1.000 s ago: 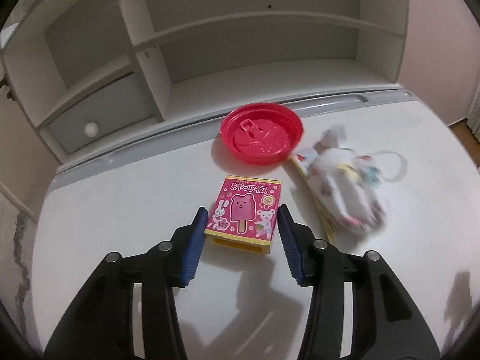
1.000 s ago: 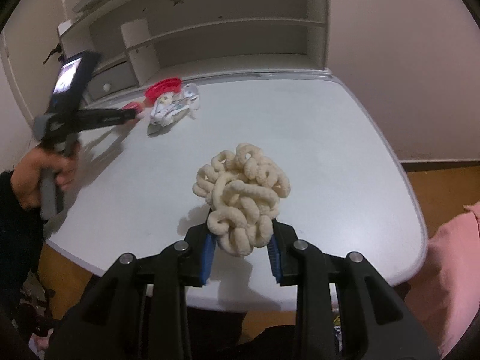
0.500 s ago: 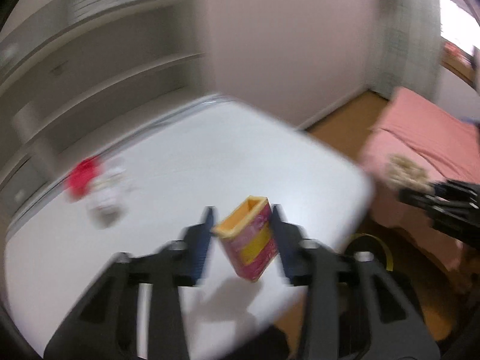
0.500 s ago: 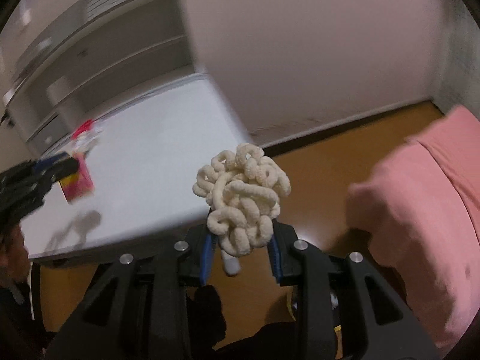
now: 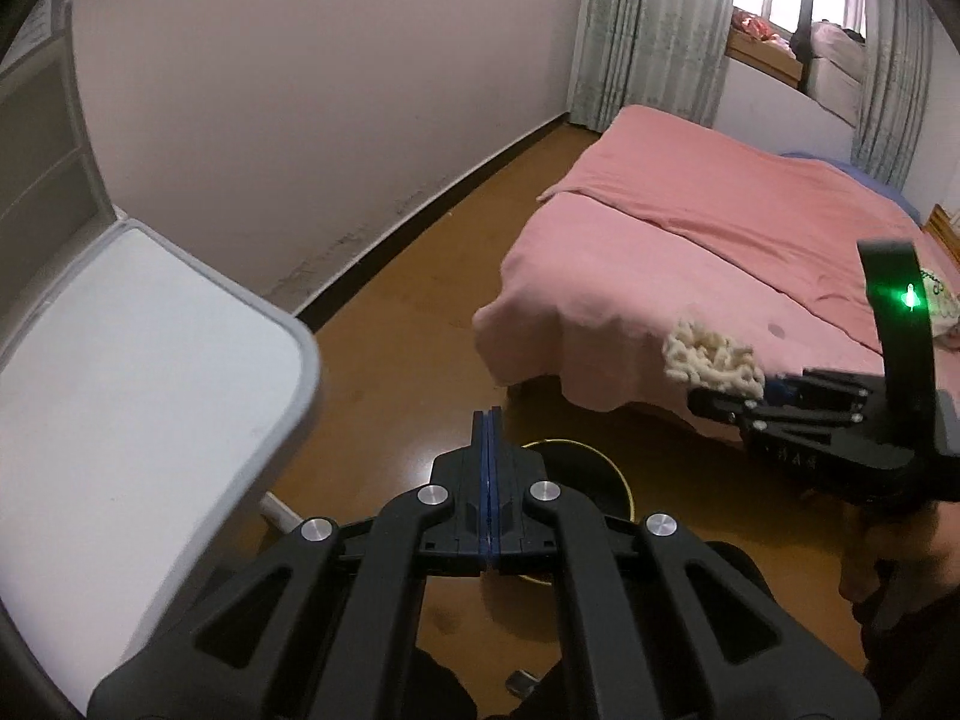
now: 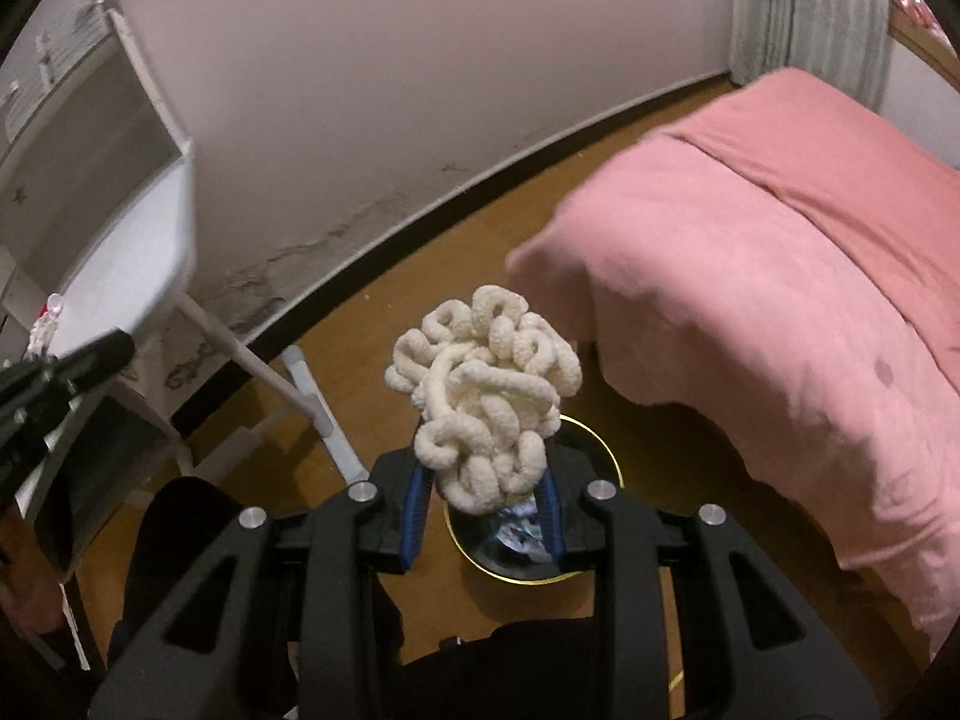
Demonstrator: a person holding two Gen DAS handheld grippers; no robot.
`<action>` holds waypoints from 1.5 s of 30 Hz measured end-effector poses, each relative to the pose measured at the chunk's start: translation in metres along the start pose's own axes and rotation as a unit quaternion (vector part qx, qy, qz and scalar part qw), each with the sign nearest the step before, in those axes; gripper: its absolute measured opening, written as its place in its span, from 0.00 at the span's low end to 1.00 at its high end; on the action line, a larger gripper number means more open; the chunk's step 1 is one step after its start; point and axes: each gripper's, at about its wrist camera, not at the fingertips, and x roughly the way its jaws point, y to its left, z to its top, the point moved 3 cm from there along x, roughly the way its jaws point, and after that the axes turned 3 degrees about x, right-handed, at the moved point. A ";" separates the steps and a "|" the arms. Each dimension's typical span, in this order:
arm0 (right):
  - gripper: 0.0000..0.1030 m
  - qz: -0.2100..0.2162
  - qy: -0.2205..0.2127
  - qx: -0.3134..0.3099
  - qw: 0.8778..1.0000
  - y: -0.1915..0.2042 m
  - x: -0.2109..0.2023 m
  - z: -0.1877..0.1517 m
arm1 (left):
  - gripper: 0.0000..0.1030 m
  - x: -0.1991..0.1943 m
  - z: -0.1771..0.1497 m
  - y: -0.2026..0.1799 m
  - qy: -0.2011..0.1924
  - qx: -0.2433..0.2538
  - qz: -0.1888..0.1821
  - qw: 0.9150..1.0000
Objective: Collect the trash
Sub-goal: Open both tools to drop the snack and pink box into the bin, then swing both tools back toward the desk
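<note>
Left gripper point(image 5: 487, 420) is sitting fully closed, blue pads pressed flat together, nothing between them. It is pointing down at the black bin point(image 5: 591, 468) with the gold rim, which is standing on the brown floor point(image 5: 420, 300); the gripper is hiding most of the bin's near side in the left wrist view.

Right gripper point(image 6: 483, 495) is clamping a cream clump of looped yarn-like trash point(image 6: 486, 396). Pads are pressing on the lower part of the clump, and most of it is sticking out past the fingertips. In the right wrist view the clump is hanging directly over the bin point(image 6: 606, 564), covering its far rim. Crumpled printed wrapping point(image 6: 519, 531) is lying inside the bin, showing between the pads; can't tell what it is exactly.

From the left wrist view, the right gripper point(image 5: 765, 390) is coming in from the right of the bin and higher than it, with the clump point(image 5: 711, 360) at its tip in front of the bed edge. A green light point(image 5: 911, 295) is glowing on its upright mount. A hand point(image 5: 870, 564) is gripping its handle, partly visible.

Bench point(image 5: 120, 390) is standing left of the bin, white top with a grey rim, its white legs point(image 6: 312, 402) just left of the bin. Pink bed point(image 6: 780, 300) is sitting right of and behind the bin, close to it. The left gripper's body point(image 6: 60, 384) is showing at the left edge of the right wrist view, well left of the bin.
</note>
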 end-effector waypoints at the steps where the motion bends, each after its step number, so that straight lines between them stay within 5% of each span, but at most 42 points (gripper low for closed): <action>1: 0.29 -0.001 0.004 0.001 1.000 -0.002 0.003 -0.003 | 0.00 0.004 0.001 -0.002 0.004 0.000 -0.003 1.000; 13: 0.33 -0.007 0.064 0.013 0.998 -0.011 0.055 -0.024 | 0.00 0.018 -0.014 -0.009 0.032 0.006 -0.014 0.999; 15: 0.57 -0.007 0.063 0.017 0.998 -0.011 0.055 -0.022 | 0.00 0.019 -0.013 -0.007 0.033 0.003 -0.014 0.999; 17: 0.70 -0.012 0.052 0.022 0.998 -0.010 0.051 -0.020 | 0.00 0.014 -0.015 -0.006 0.034 0.002 -0.015 0.999; 29: 0.72 0.021 0.022 0.001 1.000 0.027 0.033 0.008 | 0.00 -0.010 -0.022 0.021 0.026 -0.014 -0.001 1.000; 37: 0.74 0.076 -0.013 -0.062 0.995 0.114 0.011 0.034 | 0.03 -0.052 -0.040 0.091 0.011 -0.061 0.057 0.996; 38: 0.74 0.083 -0.015 -0.071 0.994 0.125 0.009 0.035 | 0.13 -0.056 -0.042 0.102 0.009 -0.068 0.065 0.996; 39: 0.75 0.093 -0.019 -0.086 0.992 0.144 0.007 0.037 | 0.41 -0.064 -0.046 0.119 0.007 -0.079 0.080 0.994; 41: 0.75 0.110 -0.021 -0.105 0.988 0.171 0.006 0.039 | 0.79 -0.086 -0.057 0.158 -0.011 -0.107 0.129 0.986; 45: 0.75 0.140 -0.023 -0.144 0.979 0.223 0.005 0.040 | 0.80 -0.125 -0.076 0.229 -0.023 -0.154 0.199 0.968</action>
